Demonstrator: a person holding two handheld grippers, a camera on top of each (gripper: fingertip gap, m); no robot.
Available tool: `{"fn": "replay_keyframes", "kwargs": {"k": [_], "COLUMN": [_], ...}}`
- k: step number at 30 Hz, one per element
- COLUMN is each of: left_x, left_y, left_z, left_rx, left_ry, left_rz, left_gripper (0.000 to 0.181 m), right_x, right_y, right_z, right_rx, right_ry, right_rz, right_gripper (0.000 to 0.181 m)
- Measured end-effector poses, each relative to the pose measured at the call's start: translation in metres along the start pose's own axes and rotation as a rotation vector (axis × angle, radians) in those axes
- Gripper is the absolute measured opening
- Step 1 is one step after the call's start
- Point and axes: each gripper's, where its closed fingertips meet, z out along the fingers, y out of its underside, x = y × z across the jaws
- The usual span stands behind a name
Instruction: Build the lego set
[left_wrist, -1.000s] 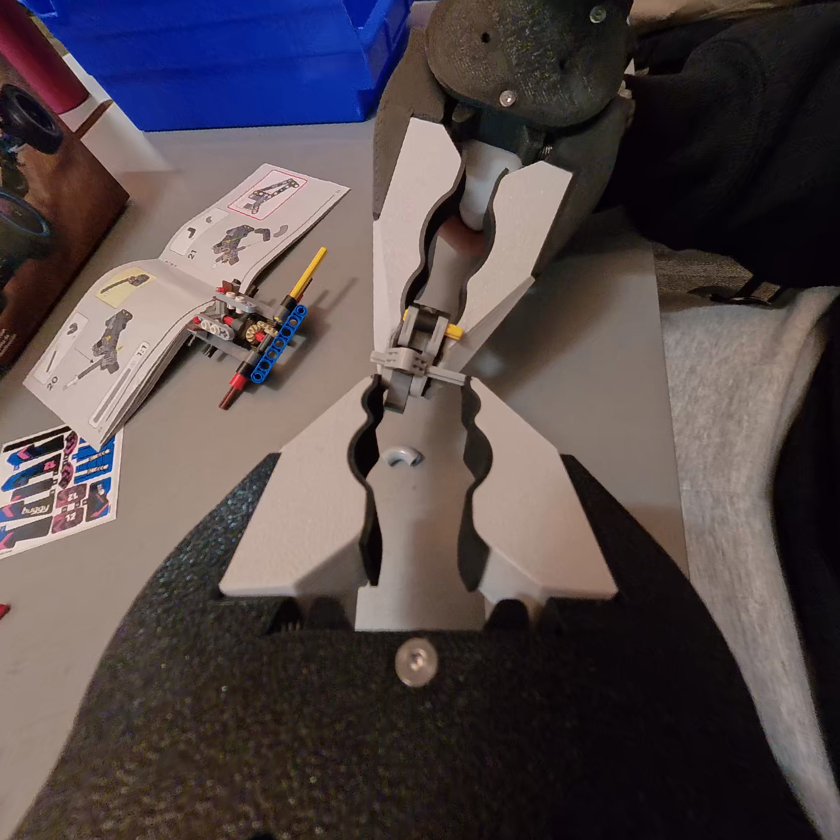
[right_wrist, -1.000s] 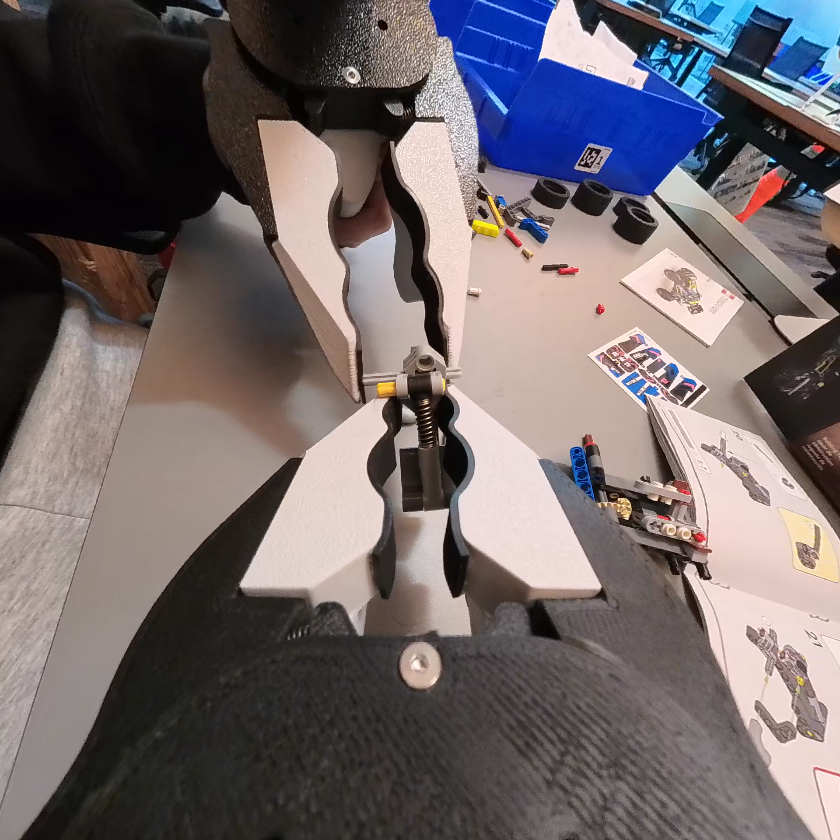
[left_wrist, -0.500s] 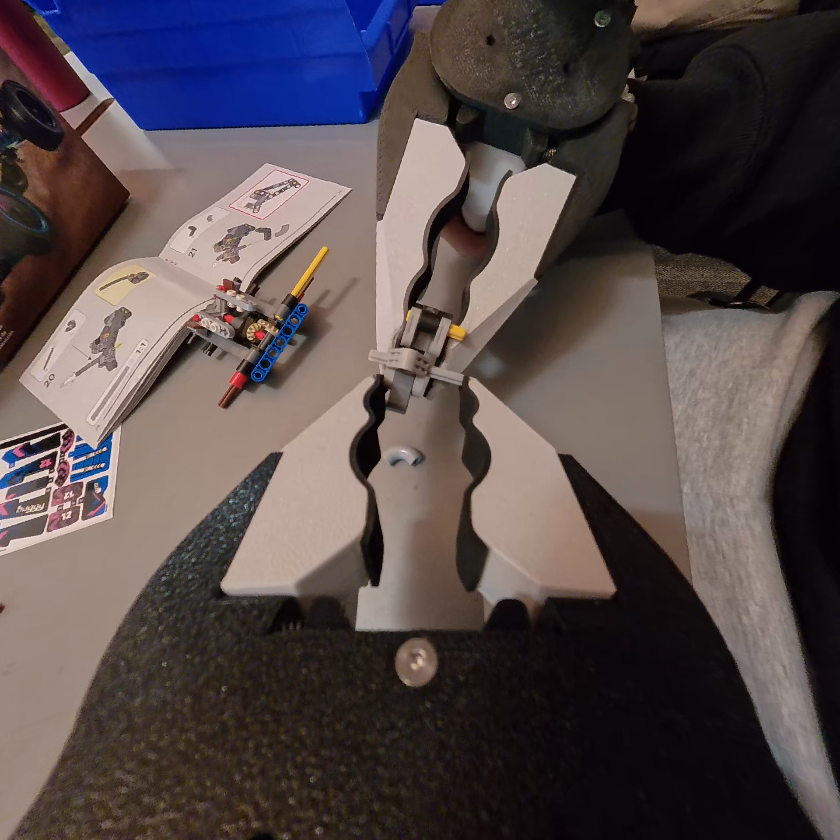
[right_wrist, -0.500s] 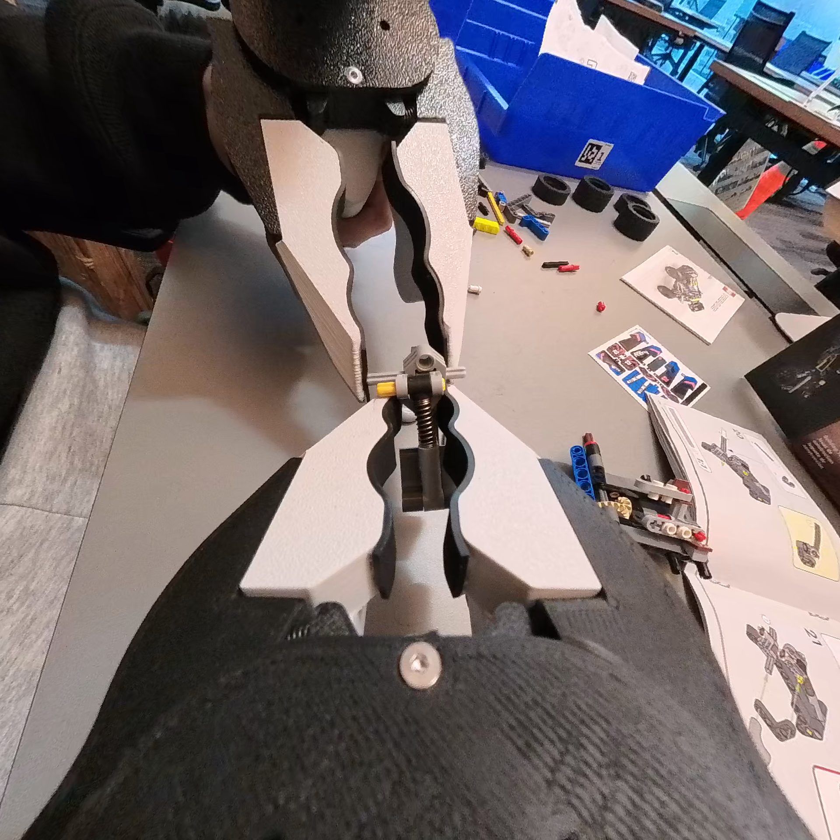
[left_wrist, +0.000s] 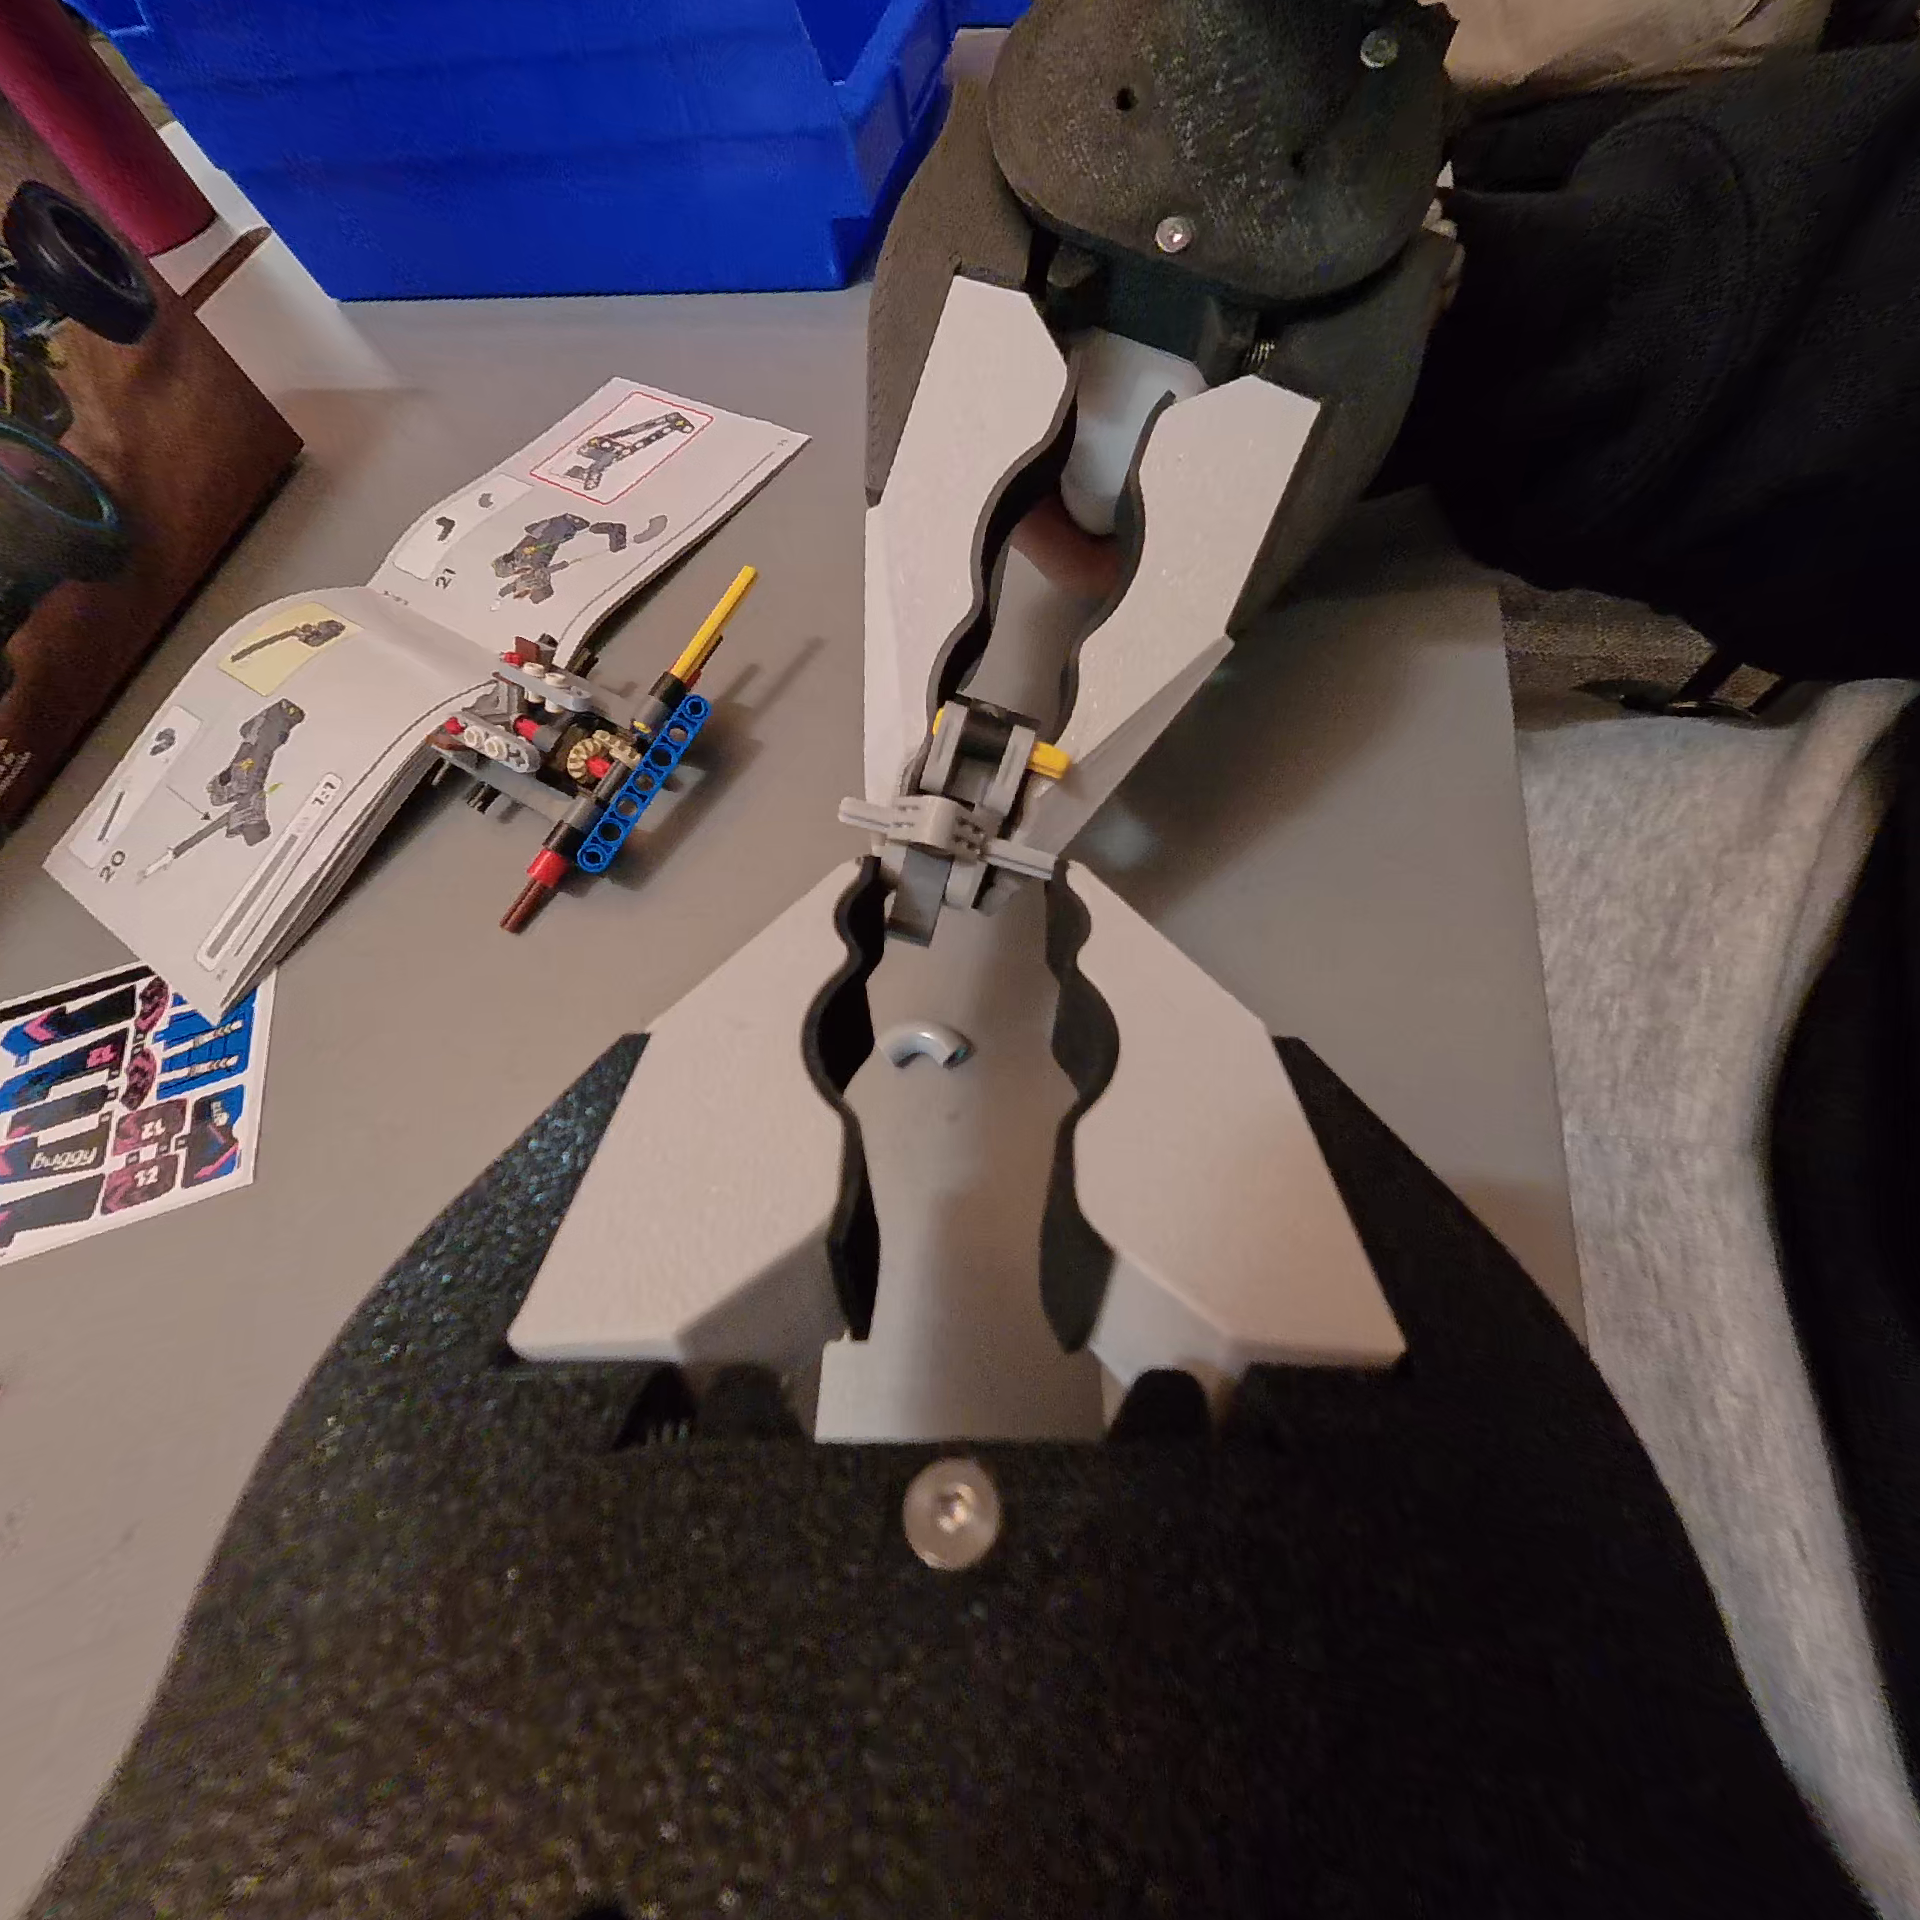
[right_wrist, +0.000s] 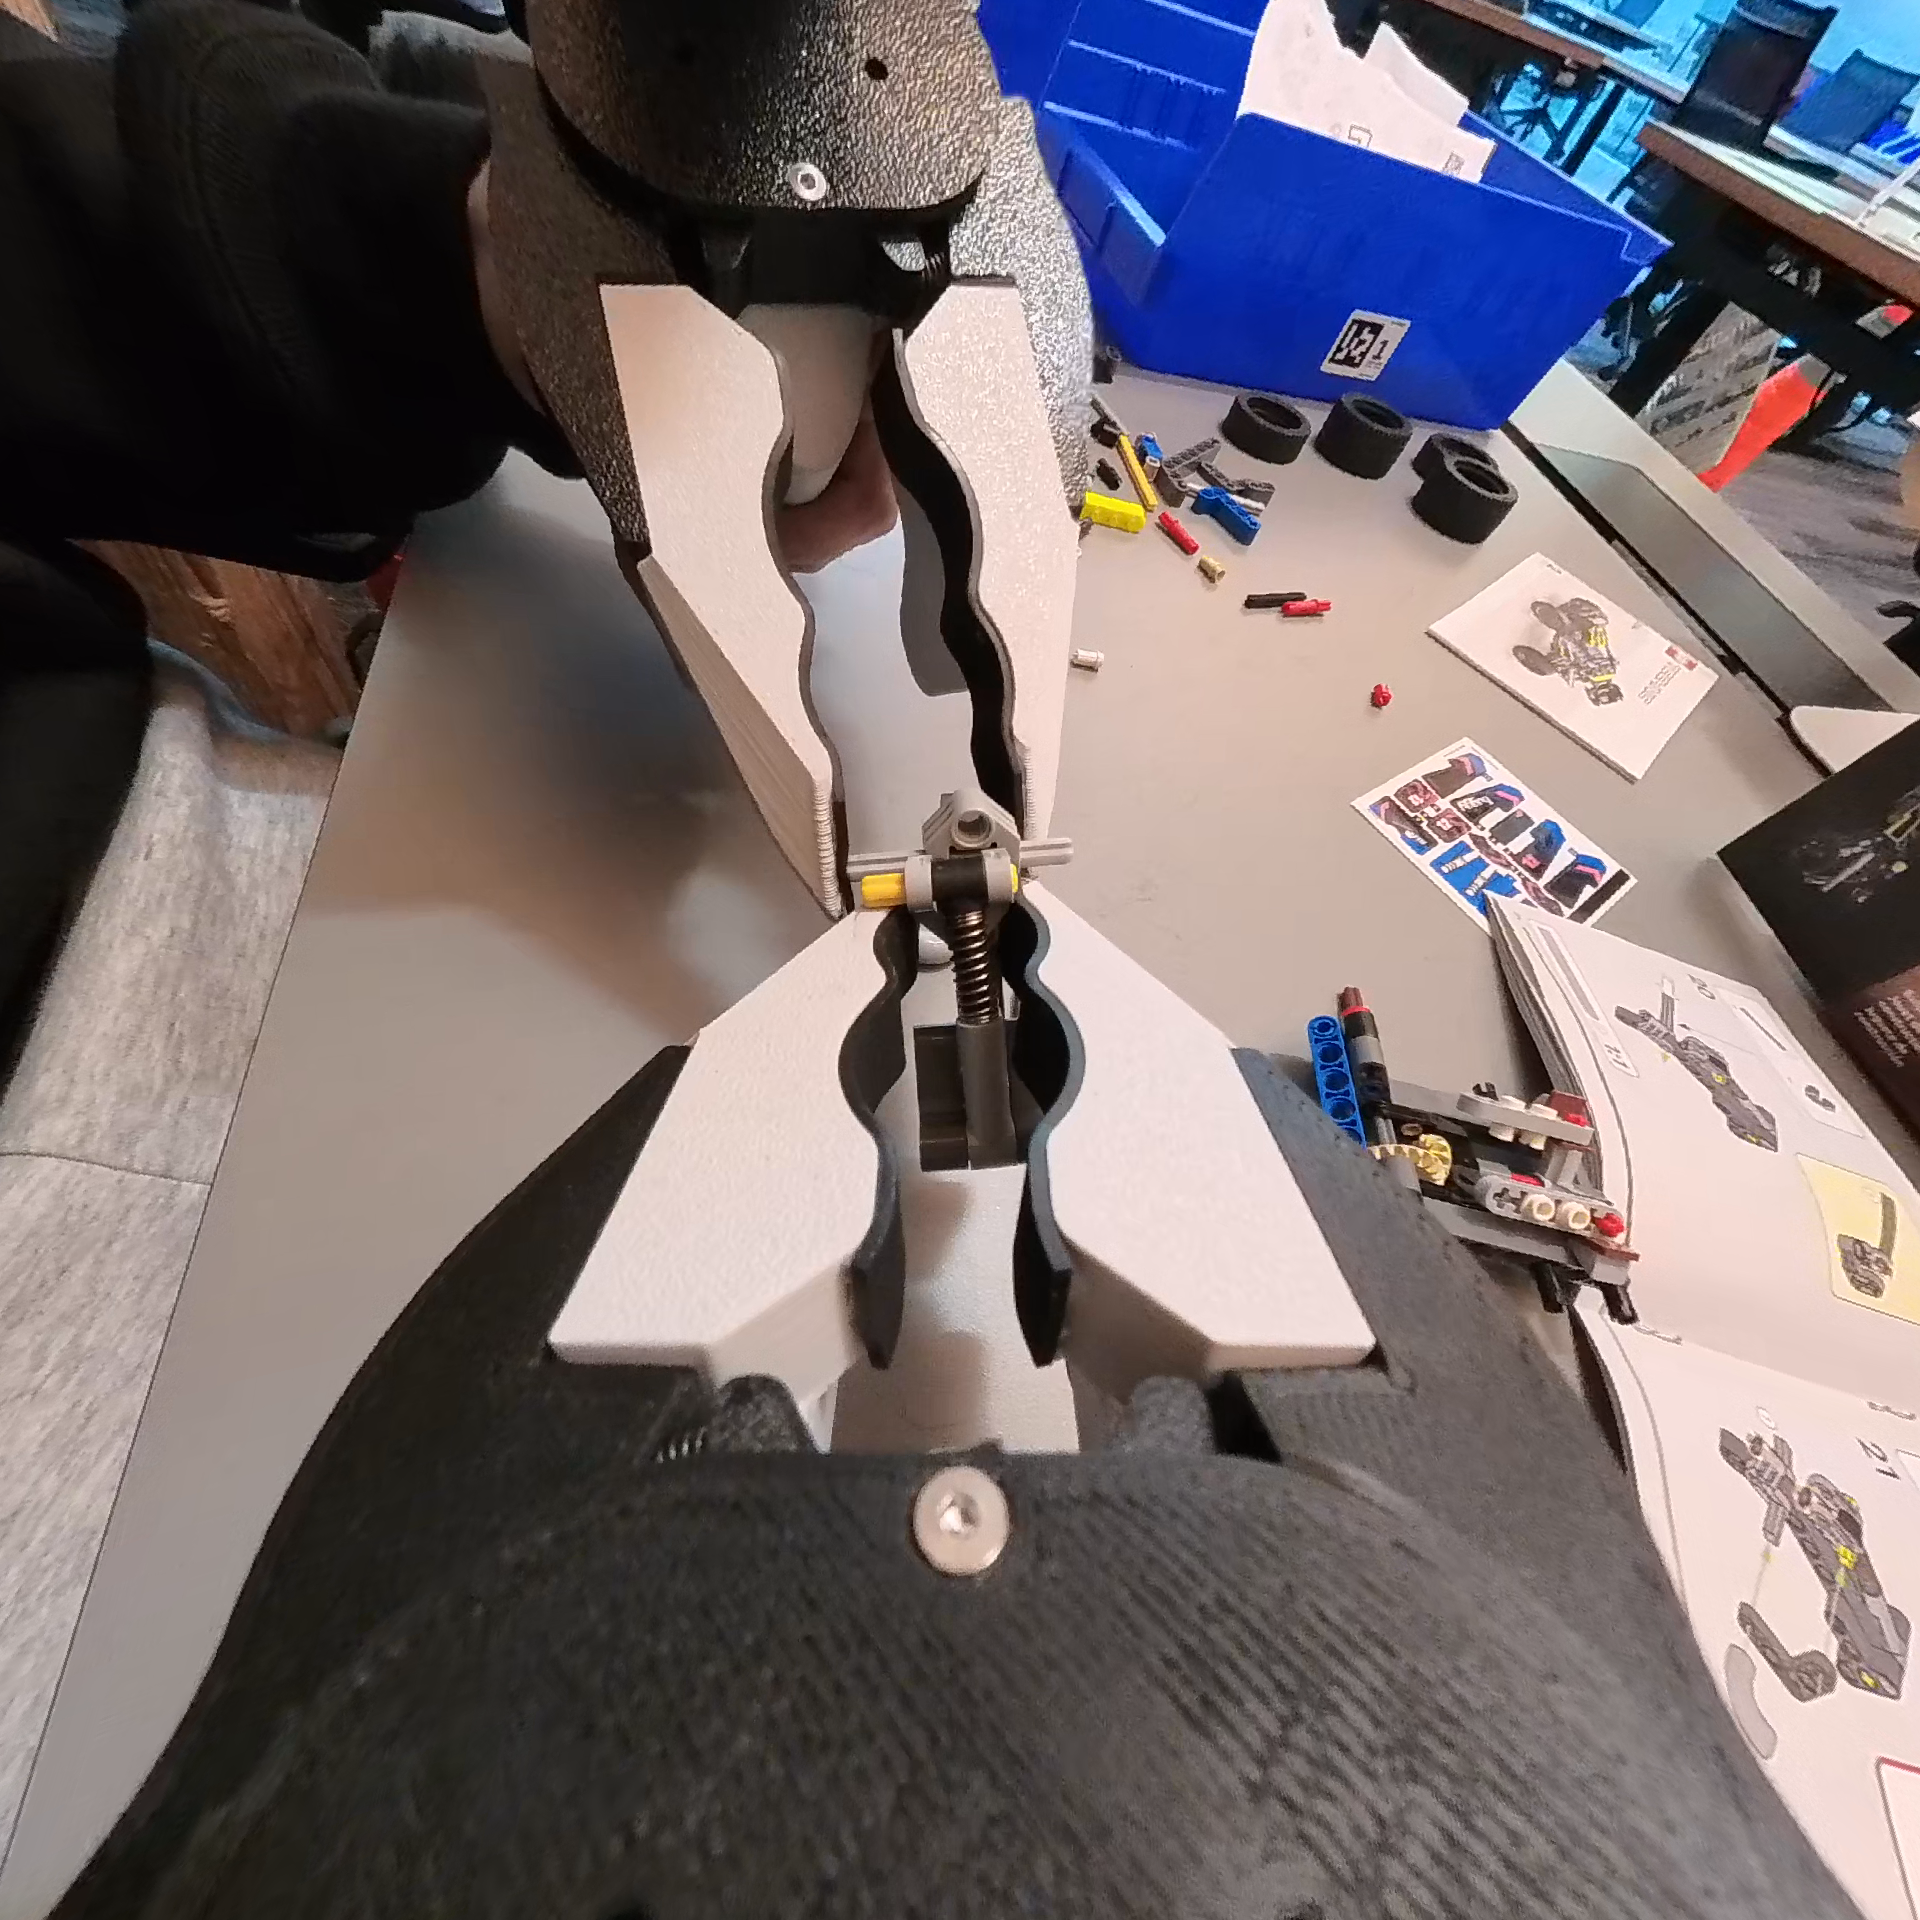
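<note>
A small lego sub-assembly hangs between my two grippers, which face each other tip to tip above the grey table (left_wrist: 1299, 935). It is a dark shock absorber (right_wrist: 966, 1091) with a black spring, a yellow axle (right_wrist: 883, 888) and a light grey connector (left_wrist: 935, 821) on a thin cross axle. My right gripper (right_wrist: 956, 920) is shut on the shock absorber body and shows at the top of the left wrist view (left_wrist: 982, 779). My left gripper (left_wrist: 961, 883) is closed around the grey connector end and shows in the right wrist view (right_wrist: 930, 852).
A partly built chassis (left_wrist: 592, 748) lies against an open instruction booklet (left_wrist: 343, 665). A sticker sheet (right_wrist: 1486, 831), a leaflet (right_wrist: 1569, 665), several tyres (right_wrist: 1361, 436) and loose parts (right_wrist: 1174, 499) lie before blue bins (right_wrist: 1299, 239). A small curved grey piece (left_wrist: 920, 1044) lies under the left gripper. The small curved grey piece (left_wrist: 920, 1044) is about 5 cm from both grippers' fingertips.
Almost nothing. Both grippers stay closed on the sub-assembly, tip to tip, with only a slight shift of the pair.
</note>
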Motion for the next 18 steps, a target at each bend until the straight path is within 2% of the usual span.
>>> {"fn": "replay_keyframes", "kwargs": {"k": [4, 7, 10, 11, 13, 15, 18], "left_x": [0.003, 0.001, -0.002, -0.007, -0.013, -0.020, -0.031], "left_y": [0.001, 0.004, 0.014, 0.015, 0.014, 0.022, 0.029], "left_z": [0.003, 0.003, -0.001, -0.002, -0.003, 0.000, 0.010], "left_rx": [0.015, 0.023, -0.032, -0.036, -0.052, -0.137, -0.225], "left_ry": [0.027, 0.001, 0.012, -0.004, 0.005, 0.039, 0.049], "left_rz": [-0.001, 0.053, 0.070, 0.074, 0.068, 0.044, 0.009], "left_gripper": [0.029, 0.037, 0.036, 0.034, 0.027, 0.026, 0.020], "right_x": [-0.001, 0.015, 0.029, 0.024, 0.020, 0.017, 0.016], "right_y": [0.004, 0.017, 0.027, 0.030, 0.041, 0.054, 0.058], "right_z": [-0.002, -0.020, -0.044, -0.047, -0.051, -0.053, -0.047], "right_rx": [-0.018, -0.098, -0.199, -0.214, -0.277, -0.354, -0.365], "right_ry": [-0.022, 0.035, 0.104, 0.074, 0.057, 0.053, 0.044], "right_rz": [0.018, 0.079, 0.139, 0.174, 0.187, 0.211, 0.259], "right_gripper": [0.014, 0.014, 0.014, 0.014, 0.014, 0.014, 0.014]}}
